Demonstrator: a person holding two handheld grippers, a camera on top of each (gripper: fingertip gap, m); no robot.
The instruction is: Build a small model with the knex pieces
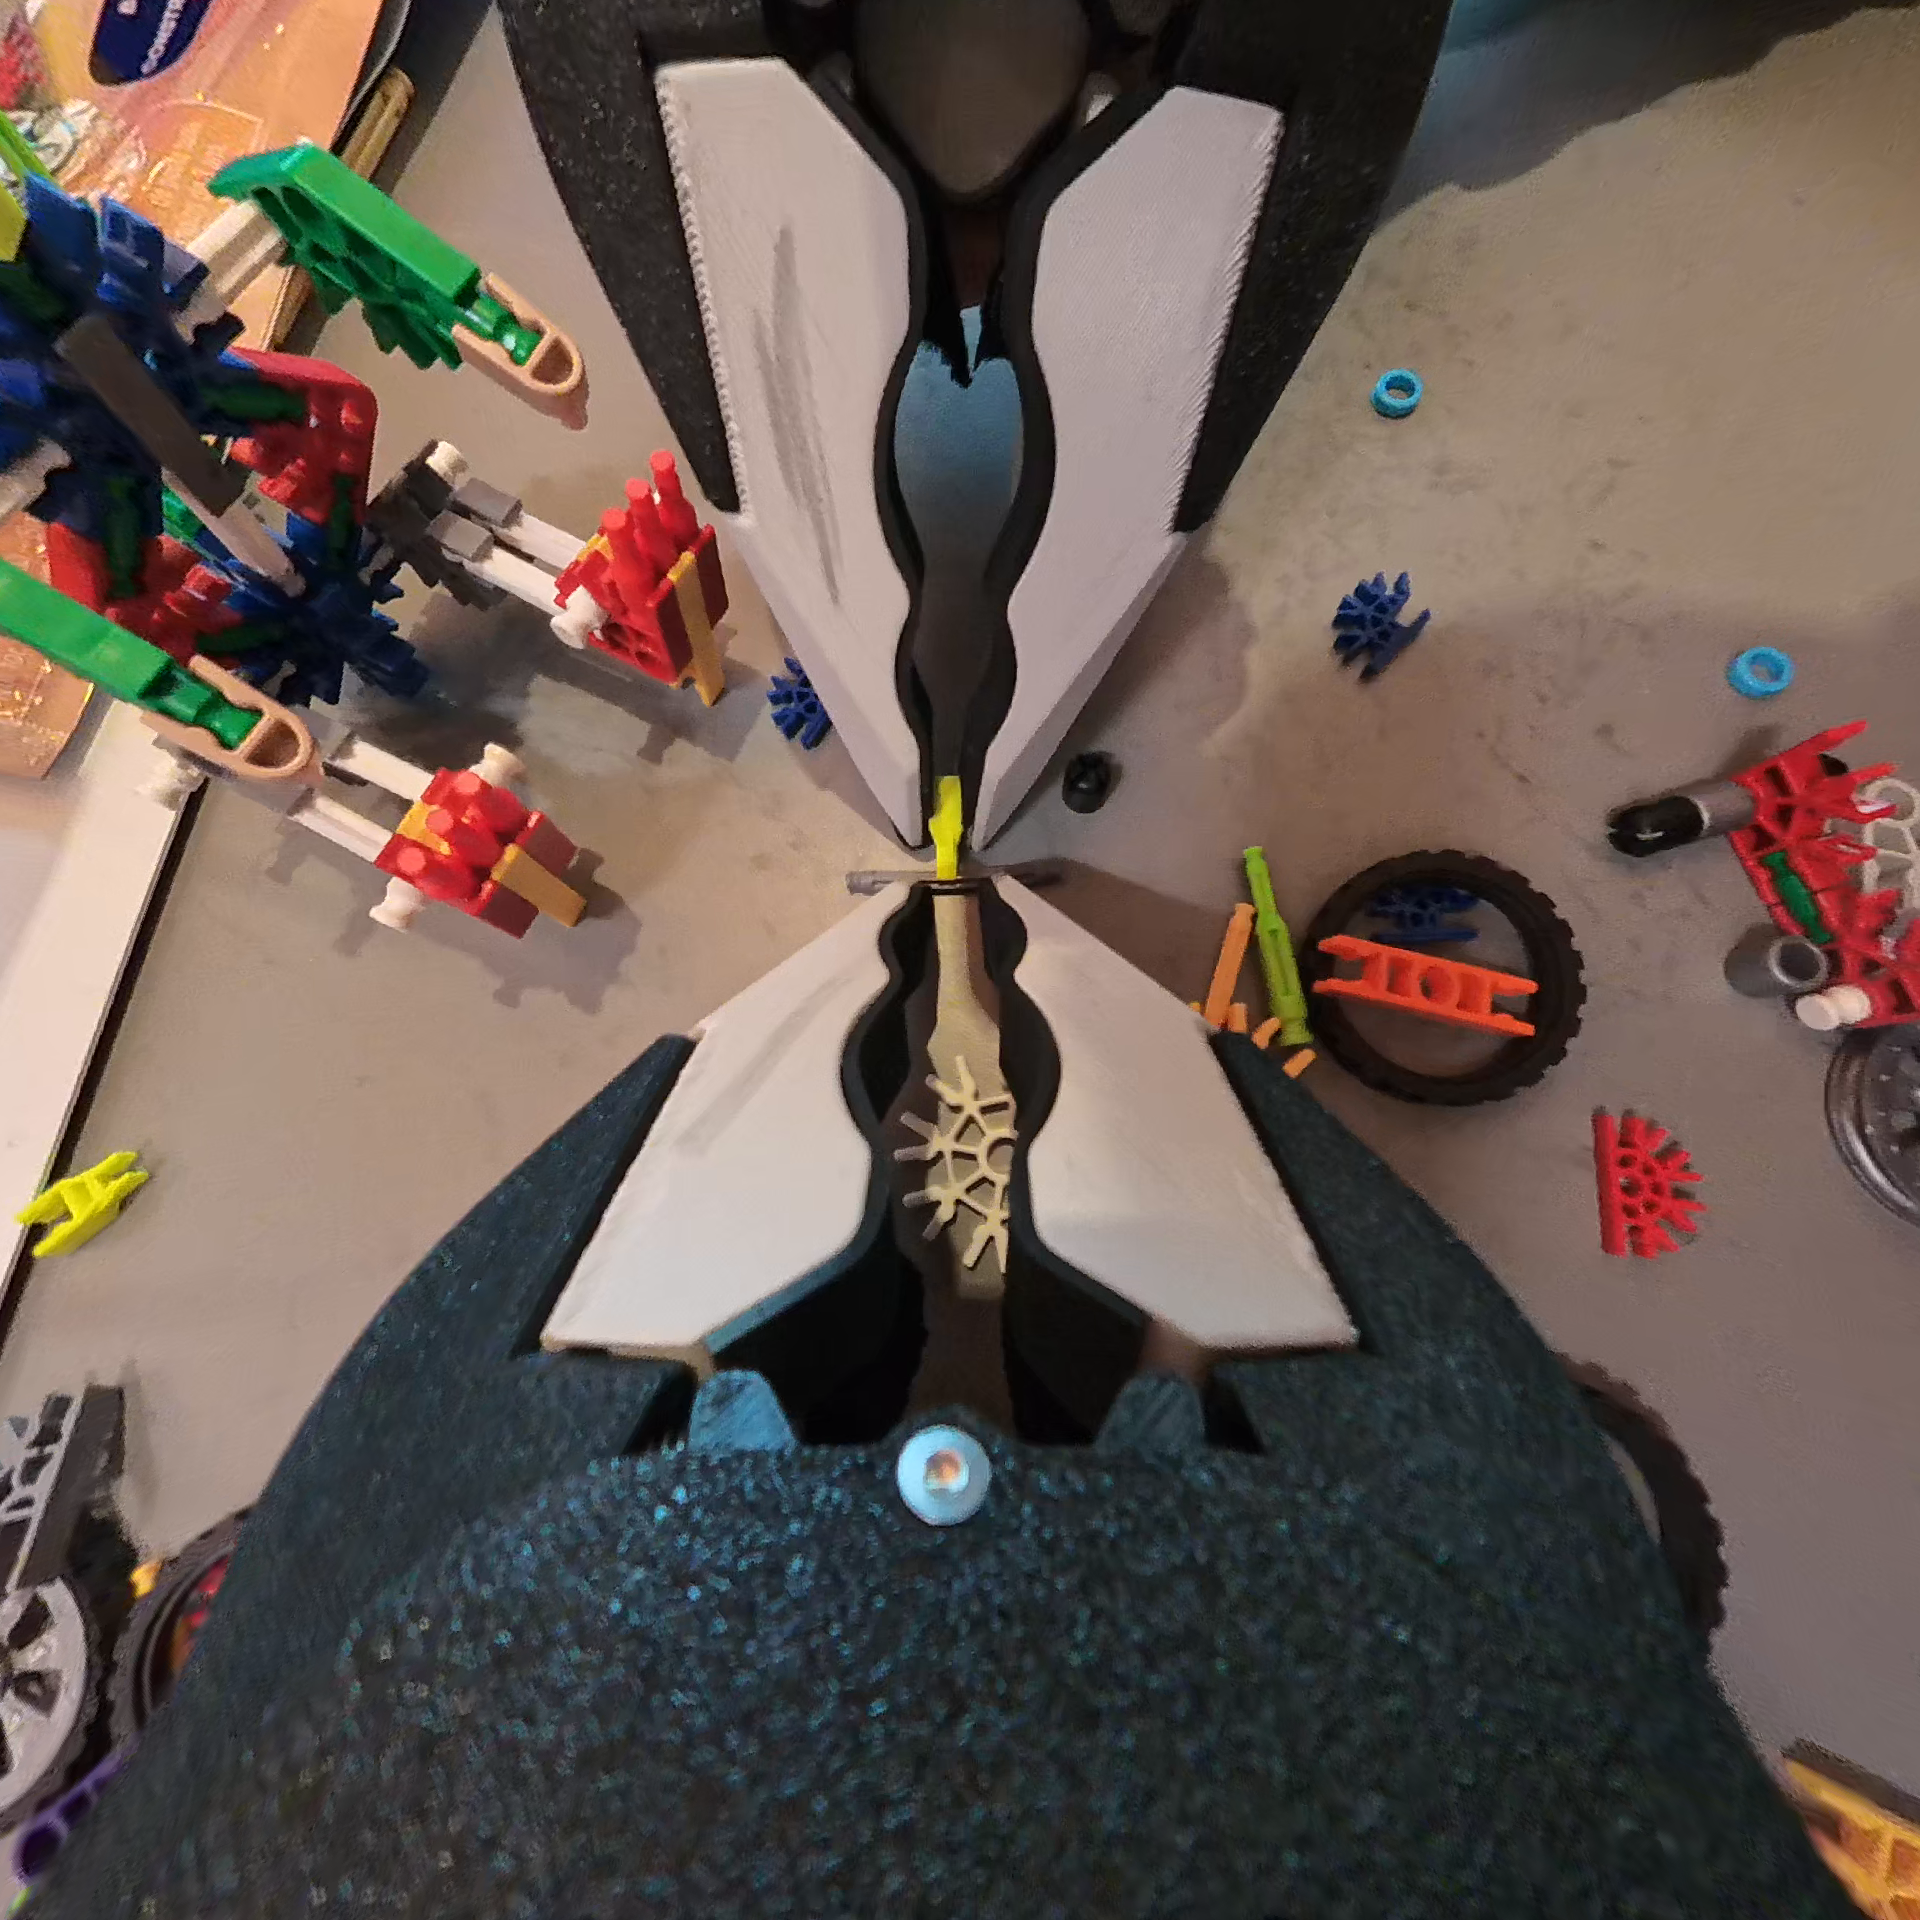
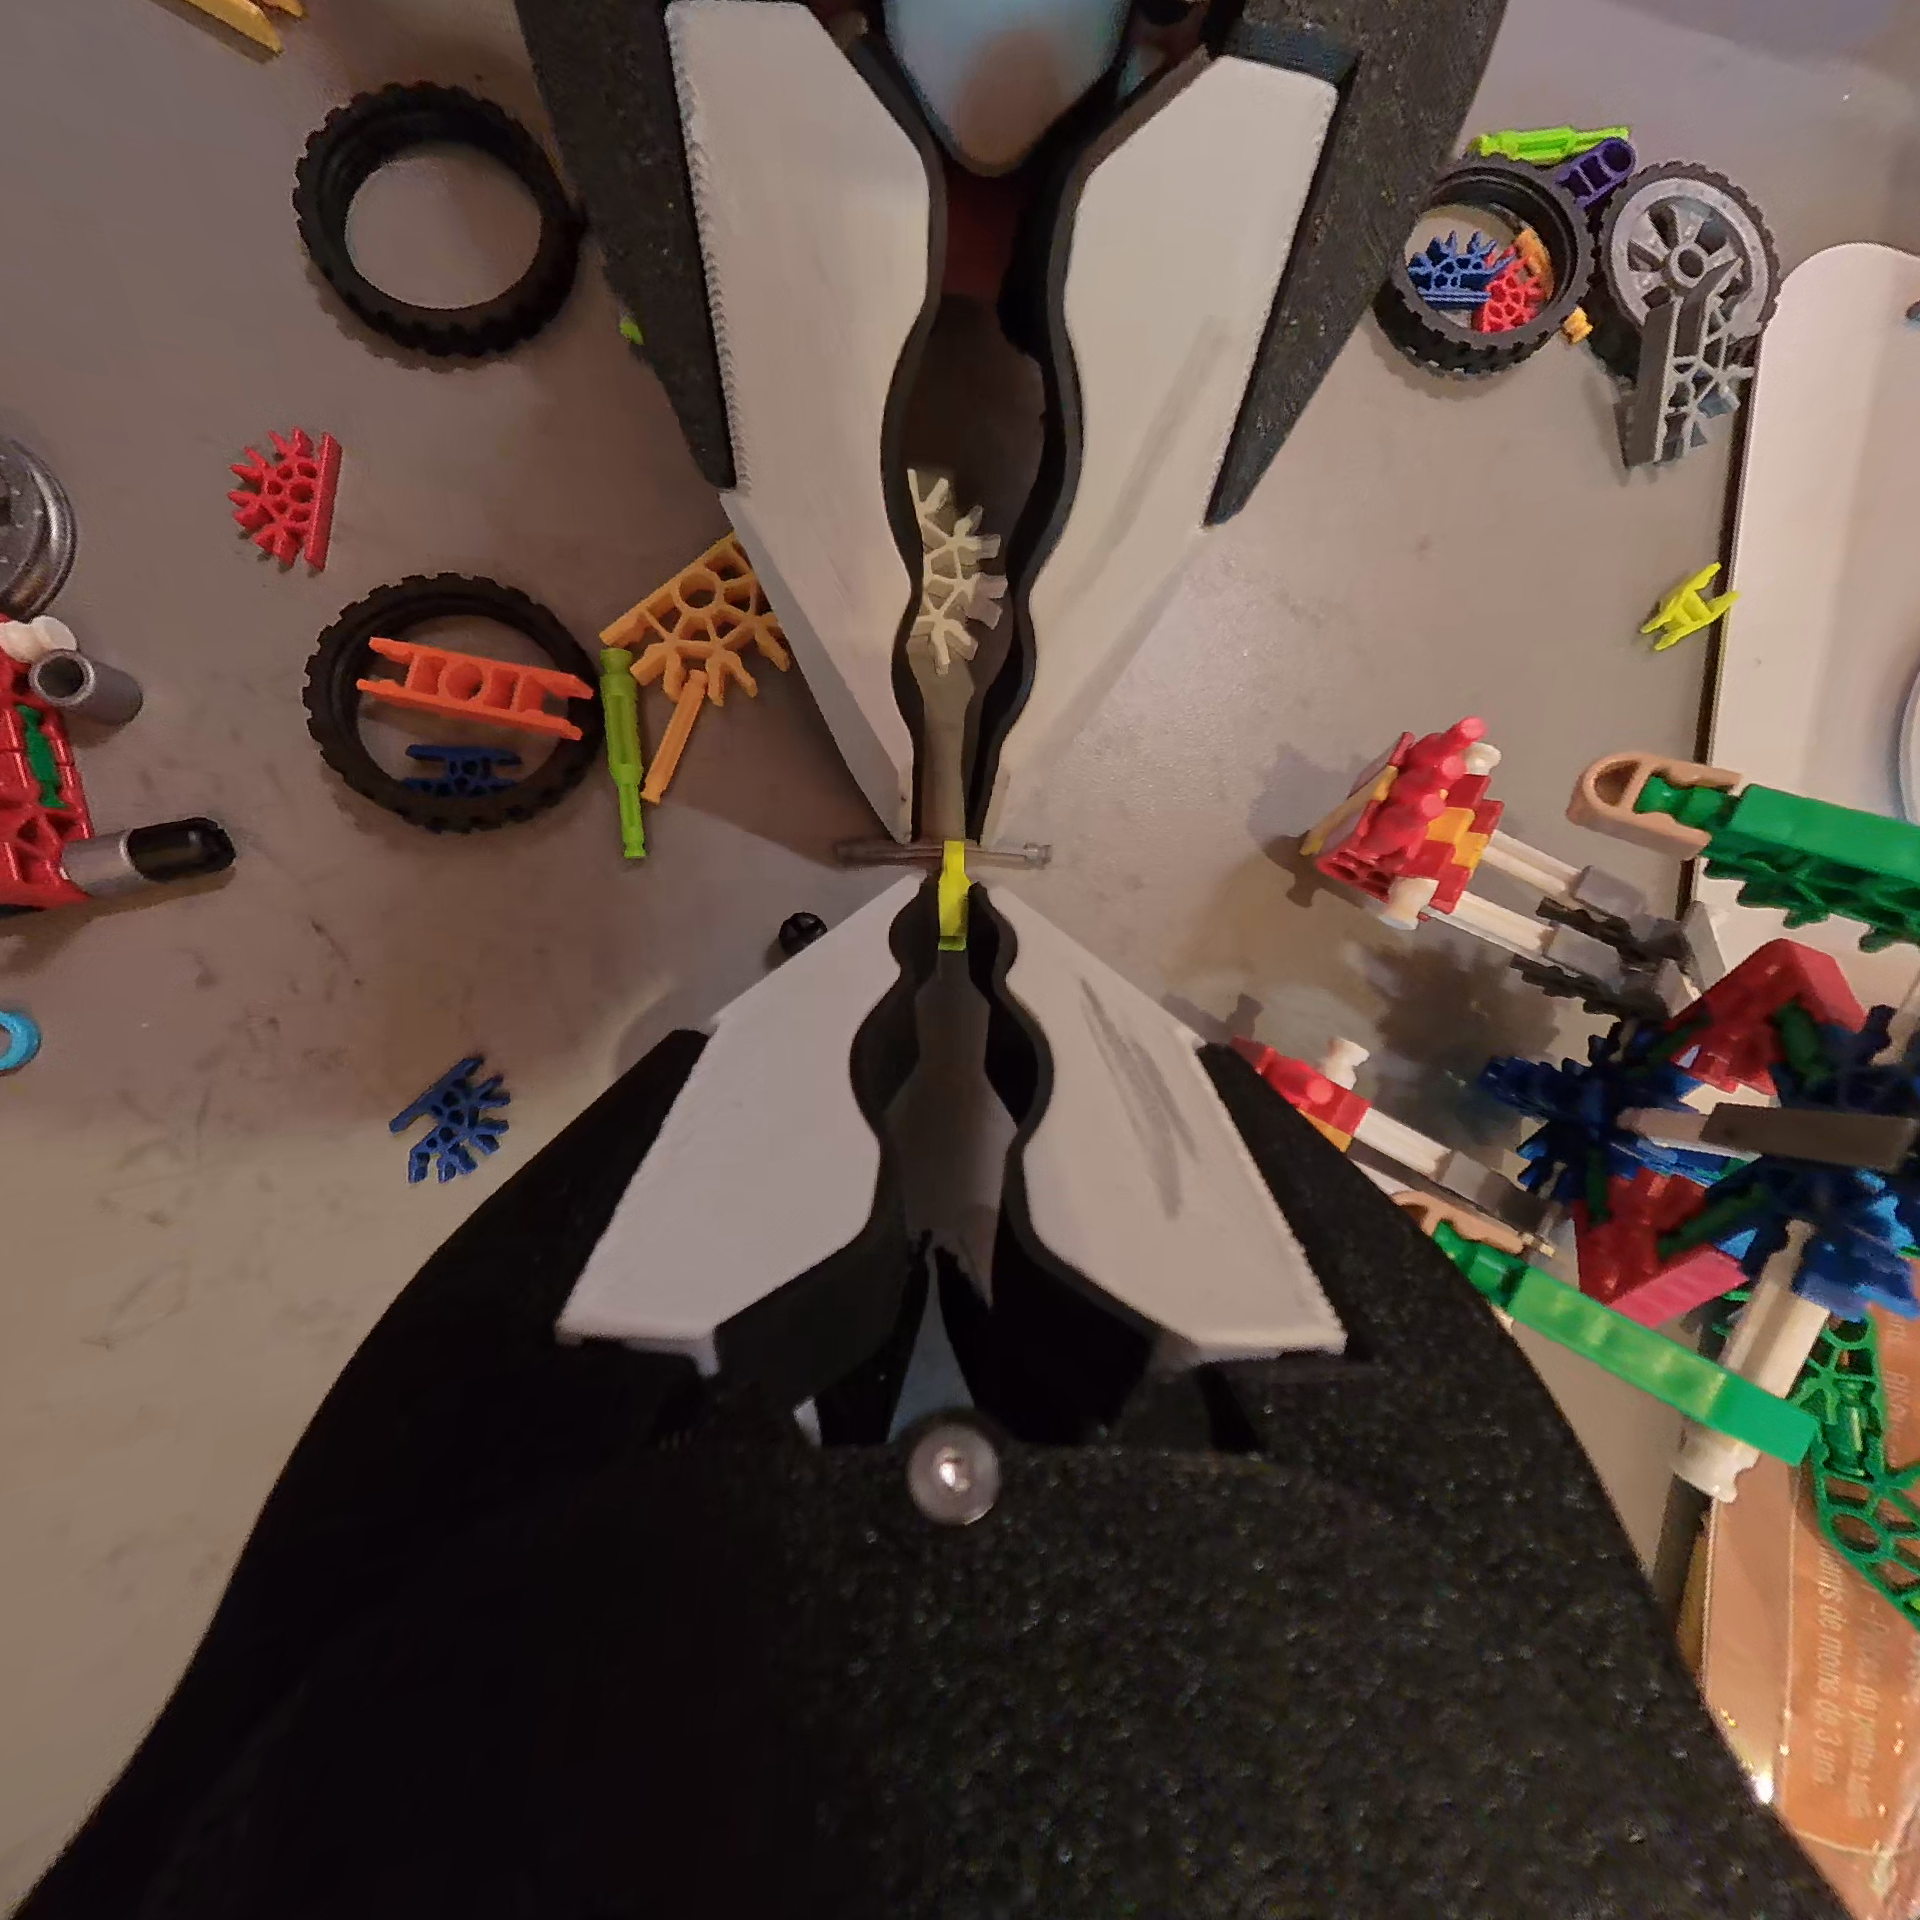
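Observation:
My two grippers meet tip to tip above a grey table (image 1: 1558,312). My left gripper (image 1: 954,896) comes in from the bottom of the left wrist view. It is shut on a cream snowflake-shaped connector (image 1: 961,1164) that lies between its fingers. My right gripper (image 2: 951,896) is shut on a small yellow-green clip (image 2: 952,894), which also shows in the left wrist view (image 1: 945,821). A thin grey rod (image 2: 1023,854) lies crosswise right where the two tips meet, touching the clip. The cream connector also shows in the right wrist view (image 2: 951,582).
A colourful built model (image 1: 208,499) with green, blue and red parts stands left of the grippers, partly on an orange box (image 1: 208,94). A black tyre (image 1: 1558,997) ringing an orange piece (image 1: 1423,982), a red connector (image 1: 1642,1184), blue connectors (image 1: 1377,618), blue rings (image 1: 1395,393) and a loose yellow clip (image 1: 83,1200) lie scattered.

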